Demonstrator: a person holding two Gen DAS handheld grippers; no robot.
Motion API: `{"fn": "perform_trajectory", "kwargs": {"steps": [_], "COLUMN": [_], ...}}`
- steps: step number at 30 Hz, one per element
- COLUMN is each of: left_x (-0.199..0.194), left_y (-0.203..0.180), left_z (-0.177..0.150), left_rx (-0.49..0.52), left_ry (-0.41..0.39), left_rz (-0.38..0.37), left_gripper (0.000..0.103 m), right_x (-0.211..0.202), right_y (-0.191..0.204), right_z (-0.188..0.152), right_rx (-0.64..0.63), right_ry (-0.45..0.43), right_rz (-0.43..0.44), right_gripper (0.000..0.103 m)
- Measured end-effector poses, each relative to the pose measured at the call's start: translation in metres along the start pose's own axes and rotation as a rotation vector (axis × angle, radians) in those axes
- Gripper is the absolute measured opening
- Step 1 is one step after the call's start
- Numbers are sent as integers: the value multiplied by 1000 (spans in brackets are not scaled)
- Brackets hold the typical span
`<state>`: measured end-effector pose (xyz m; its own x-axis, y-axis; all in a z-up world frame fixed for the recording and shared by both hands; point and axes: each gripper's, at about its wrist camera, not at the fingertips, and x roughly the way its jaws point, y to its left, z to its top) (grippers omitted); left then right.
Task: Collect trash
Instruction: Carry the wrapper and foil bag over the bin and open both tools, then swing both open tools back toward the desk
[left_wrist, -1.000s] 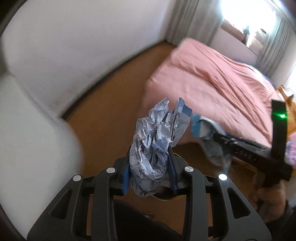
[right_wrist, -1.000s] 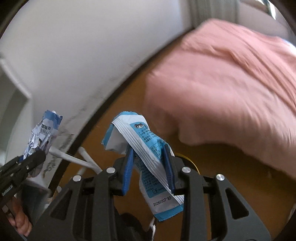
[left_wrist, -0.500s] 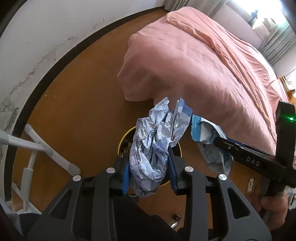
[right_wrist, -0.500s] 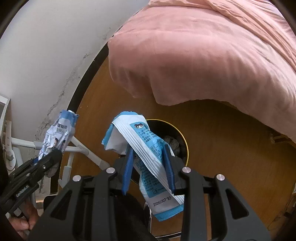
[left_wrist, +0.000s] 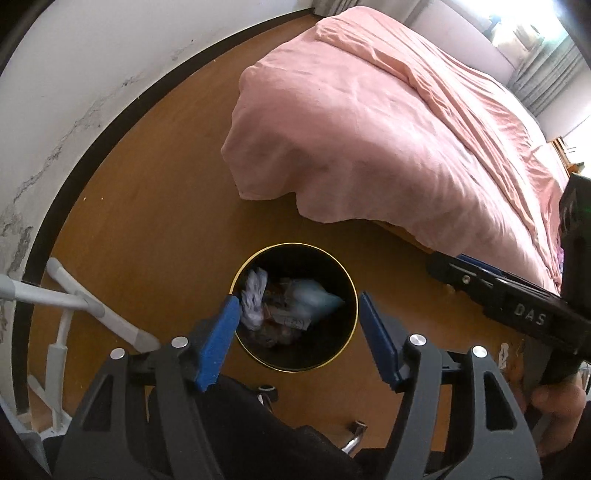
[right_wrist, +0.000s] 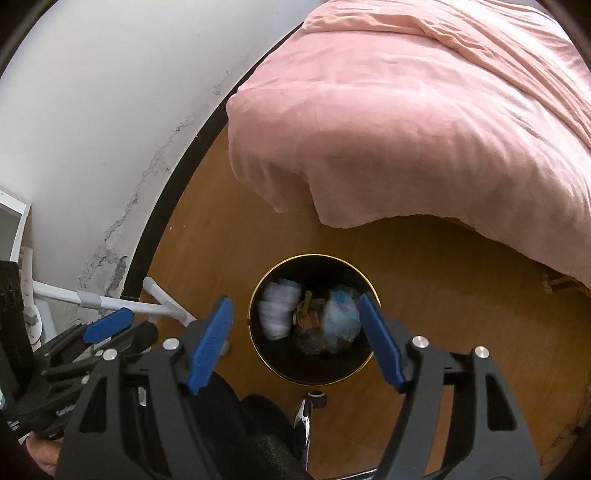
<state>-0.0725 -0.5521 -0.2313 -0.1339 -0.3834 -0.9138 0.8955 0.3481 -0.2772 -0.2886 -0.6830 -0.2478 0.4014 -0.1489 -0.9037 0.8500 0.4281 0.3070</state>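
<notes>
A black round trash bin with a gold rim (left_wrist: 352, 291) stands on the wooden floor; it also shows in the right wrist view (right_wrist: 255, 332). Inside lie a crumpled white wrapper (left_wrist: 255, 299) (right_wrist: 279, 308), a blue-white snack packet (left_wrist: 314, 299) (right_wrist: 341, 315) and other trash. My left gripper (left_wrist: 297, 314) is open and empty directly above the bin. My right gripper (right_wrist: 295, 317) is open and empty above the bin too. Each gripper shows at the edge of the other's view, the right one (left_wrist: 517, 295) and the left one (right_wrist: 107, 328).
A bed with a pink cover (left_wrist: 388, 129) overhangs the floor just beyond the bin. A white wall with a dark baseboard (left_wrist: 85, 155) runs on the left. A white metal frame (left_wrist: 74, 299) stands at lower left. A chair base with a caster (right_wrist: 317, 397) is below.
Both grippers opened over the bin. The crumpled wrapper dropped from the left gripper and the blue-white packet from the right gripper; both now lie in the bin.
</notes>
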Motion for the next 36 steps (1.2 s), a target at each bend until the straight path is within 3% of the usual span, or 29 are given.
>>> {"fn": "perform_trajectory", "kwargs": {"steps": [2,5,8,11,15,17,21,25,28,32,36], "left_x": [-9,-30,-67,-127,-207,-246,-301,-348,-370,-385,-381], "left_y": [0,0,4,15,44,73,144,234,285,332,357], "left_z": [-3,-7,-13,-23,-47,-69,-114,-178,-221,-260,-265], "left_rx": [11,37,60,61,38,-1,-130,-319,-433,-537,-568], "left_ry": [-9,-46,-87,-182,-326,-398,-449,-449,-429,-419,-406], "left_rz": [0,7,-5,17,96,181,324,532,634,639,615], "left_gripper": [66,76,80,92,95,95,95,95,95,95,95], "right_x": [-2,-7,-35,-76,-118,-125,-122,-111,-102,-90,-84], "right_y": [5,14,30,71,155,202,312,390,446,504,545], "right_z": [-1,-1,0,2,-4,-11,-45,-81,-113,-148,-181], "right_rx": [-15,-47,-68,-164,-331,-425,-652,-804,-910,-1028,-1101], "right_ry": [-11,-37,-94,-190,-243,-236,-181,-126,-74,-23,12], "right_rz": [-8,-22,-19,12,137,206,325,403,457,488,510], "right_gripper": [69,69,69,75,78,79,79,79,79,79,79]}}
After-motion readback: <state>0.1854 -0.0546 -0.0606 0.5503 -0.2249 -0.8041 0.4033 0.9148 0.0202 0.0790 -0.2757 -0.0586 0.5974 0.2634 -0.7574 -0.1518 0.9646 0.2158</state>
